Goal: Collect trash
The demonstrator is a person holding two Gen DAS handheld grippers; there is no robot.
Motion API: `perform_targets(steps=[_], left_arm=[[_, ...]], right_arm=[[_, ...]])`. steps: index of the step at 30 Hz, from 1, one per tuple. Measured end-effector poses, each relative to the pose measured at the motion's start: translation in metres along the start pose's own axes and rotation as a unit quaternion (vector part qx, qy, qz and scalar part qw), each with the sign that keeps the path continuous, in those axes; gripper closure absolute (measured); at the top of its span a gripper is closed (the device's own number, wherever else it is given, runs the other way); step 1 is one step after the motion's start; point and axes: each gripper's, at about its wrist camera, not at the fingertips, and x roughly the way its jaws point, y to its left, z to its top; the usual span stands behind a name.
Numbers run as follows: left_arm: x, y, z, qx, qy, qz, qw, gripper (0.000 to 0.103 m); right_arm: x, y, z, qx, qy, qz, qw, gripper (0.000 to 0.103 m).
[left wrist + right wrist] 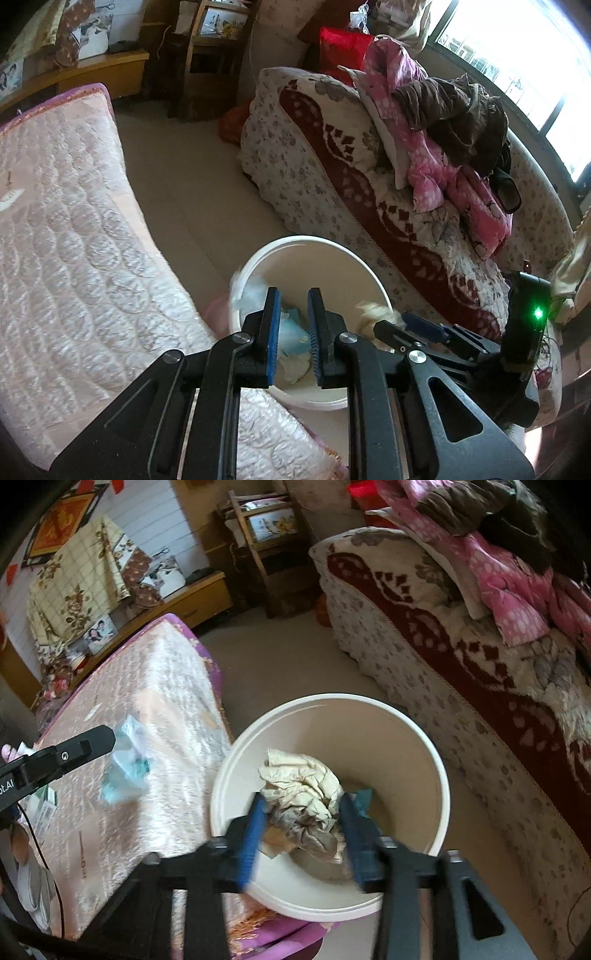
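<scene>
The right tongs (302, 799) stand part-open around one crumpled cream paper wad (303, 786) over the single white bucket (332, 699); whether the pads press on it I cannot tell. The left tongs (293, 295) are narrow, with one pale blue tissue wad (125, 764) at their tip above the pink quilted bed (166, 686), grip unclear. This looks like the dropping step: next, the cream wad needs releasing into the bucket, and the blue wad needs carrying across over the rim.

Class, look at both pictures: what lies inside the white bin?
Inside the white bin, a crumpled cream paper wad lies on top, with a teal scrap beside it. Whatever sits beneath is covered, and the bin's bottom cannot be seen.
</scene>
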Motion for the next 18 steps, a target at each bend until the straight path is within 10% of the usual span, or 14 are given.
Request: perform_targets(steps=[3, 18], left_arm=[[0.006, 0.001, 0.0, -0.006, 0.006, -0.014, 0.9999, 0.058], [-0.009, 0.032, -0.002, -0.036, -0.007, 0.01, 0.9993, 0.058]], right_arm=[[-0.001, -0.008, 0.001, 0.011, -0.007, -0.003, 1.0, 0.051], [0.017, 0.001, -0.005, 0.023, 0.013, 0.042, 0.999, 0.049]])
